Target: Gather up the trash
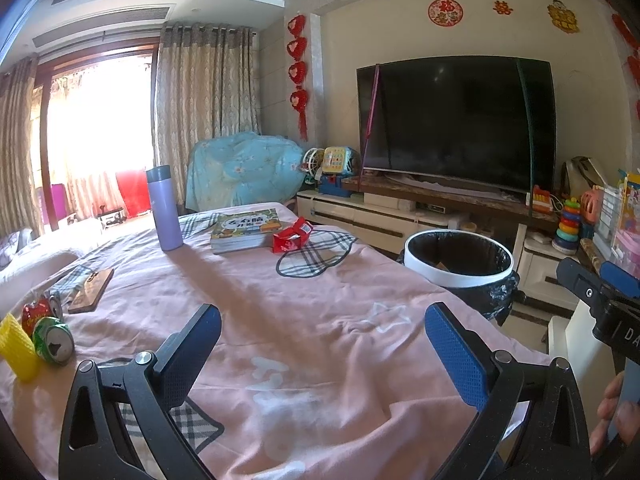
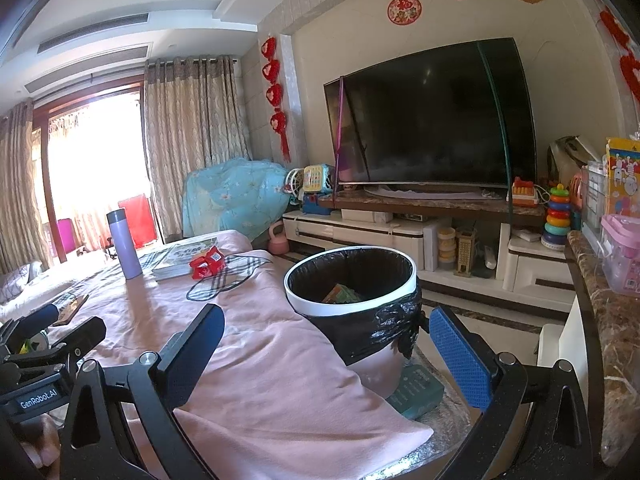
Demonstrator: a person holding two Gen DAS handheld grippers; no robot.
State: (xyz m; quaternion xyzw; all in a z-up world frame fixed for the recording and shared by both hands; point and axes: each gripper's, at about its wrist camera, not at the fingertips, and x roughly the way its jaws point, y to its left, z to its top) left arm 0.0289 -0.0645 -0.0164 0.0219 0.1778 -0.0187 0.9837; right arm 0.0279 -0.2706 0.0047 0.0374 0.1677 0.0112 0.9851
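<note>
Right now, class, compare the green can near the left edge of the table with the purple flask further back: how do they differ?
The green can lies on its side; the purple flask stands upright. The can is short and looks dented, with its opened top facing the camera; the flask is tall, smooth and capped. The can lies beside a yellow cup; the flask stands near a book. Both rest on the pink cloth.
</note>
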